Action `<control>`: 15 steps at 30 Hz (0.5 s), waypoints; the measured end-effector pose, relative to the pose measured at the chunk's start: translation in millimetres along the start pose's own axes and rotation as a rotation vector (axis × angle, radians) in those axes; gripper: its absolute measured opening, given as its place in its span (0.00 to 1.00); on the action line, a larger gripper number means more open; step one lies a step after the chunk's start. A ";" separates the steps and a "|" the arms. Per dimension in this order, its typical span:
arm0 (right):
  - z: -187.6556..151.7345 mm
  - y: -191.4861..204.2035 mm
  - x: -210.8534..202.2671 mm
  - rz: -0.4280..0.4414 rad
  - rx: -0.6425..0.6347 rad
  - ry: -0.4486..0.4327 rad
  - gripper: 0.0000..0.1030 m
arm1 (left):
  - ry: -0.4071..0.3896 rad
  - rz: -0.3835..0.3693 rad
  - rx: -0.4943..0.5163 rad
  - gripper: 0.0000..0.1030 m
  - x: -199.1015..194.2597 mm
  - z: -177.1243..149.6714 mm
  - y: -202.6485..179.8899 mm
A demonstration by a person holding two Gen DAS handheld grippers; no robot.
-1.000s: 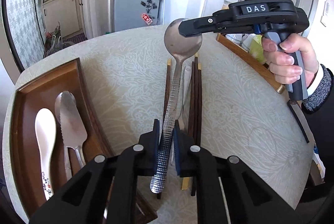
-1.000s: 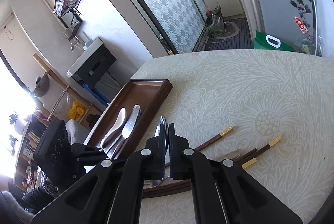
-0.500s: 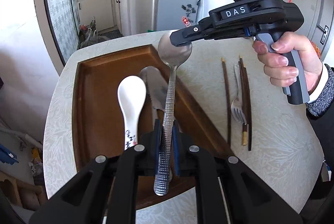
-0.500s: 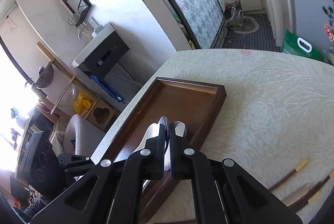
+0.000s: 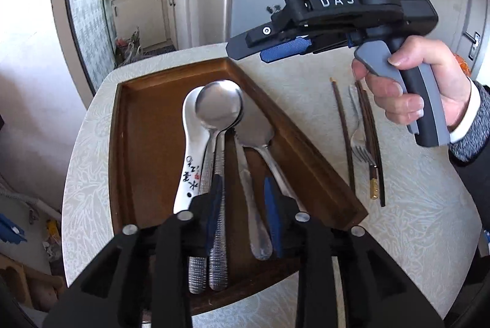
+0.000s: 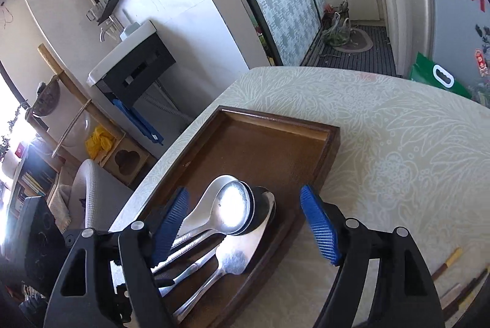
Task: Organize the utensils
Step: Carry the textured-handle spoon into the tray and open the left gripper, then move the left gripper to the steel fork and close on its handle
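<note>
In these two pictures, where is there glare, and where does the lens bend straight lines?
Right wrist view: strong glare on the metal spoon's bowl and a blown-out window at the left edge. Left wrist view: even light; the tray rim and door frame curve from fisheye distortion.

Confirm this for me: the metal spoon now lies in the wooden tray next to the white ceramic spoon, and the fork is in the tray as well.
Not quite. The fork is not in the wooden tray; it lies on the table among the chopsticks, as the left wrist view shows. The rest holds: the metal spoon lies in the tray next to the white ceramic spoon.
</note>
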State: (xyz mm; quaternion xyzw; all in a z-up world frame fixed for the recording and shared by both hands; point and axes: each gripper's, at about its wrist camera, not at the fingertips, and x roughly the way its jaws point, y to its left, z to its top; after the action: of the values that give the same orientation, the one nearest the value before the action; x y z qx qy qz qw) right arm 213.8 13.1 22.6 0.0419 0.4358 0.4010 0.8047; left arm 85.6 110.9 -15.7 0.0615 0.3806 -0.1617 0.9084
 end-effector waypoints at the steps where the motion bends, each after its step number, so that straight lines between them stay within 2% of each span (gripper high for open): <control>1: -0.7 -4.5 -13.0 -0.011 -0.004 -0.010 0.75 | -0.015 -0.013 0.026 0.46 -2.8 -0.2 -5.8; 2: -2.5 -9.7 -26.2 -0.030 -0.008 -0.021 0.75 | -0.034 -0.032 0.049 0.61 -6.2 -0.2 -12.4; 3: -5.0 -15.8 -39.2 -0.050 -0.009 -0.029 0.76 | -0.047 -0.048 0.069 0.64 -8.8 0.3 -19.2; 9: -32.2 -64.6 -101.1 -0.144 0.072 -0.056 0.76 | -0.056 -0.107 0.127 0.67 -7.0 11.9 -55.2; 15: -61.8 -96.4 -120.0 -0.158 0.136 -0.047 0.74 | -0.031 -0.148 0.131 0.67 7.8 19.5 -82.0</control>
State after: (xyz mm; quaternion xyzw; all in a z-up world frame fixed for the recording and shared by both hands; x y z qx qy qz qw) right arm 191.2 -151.1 24.4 0.0715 0.4452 0.3047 0.8389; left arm 75.8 27.3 -6.6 0.0903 0.3586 -0.2539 0.8938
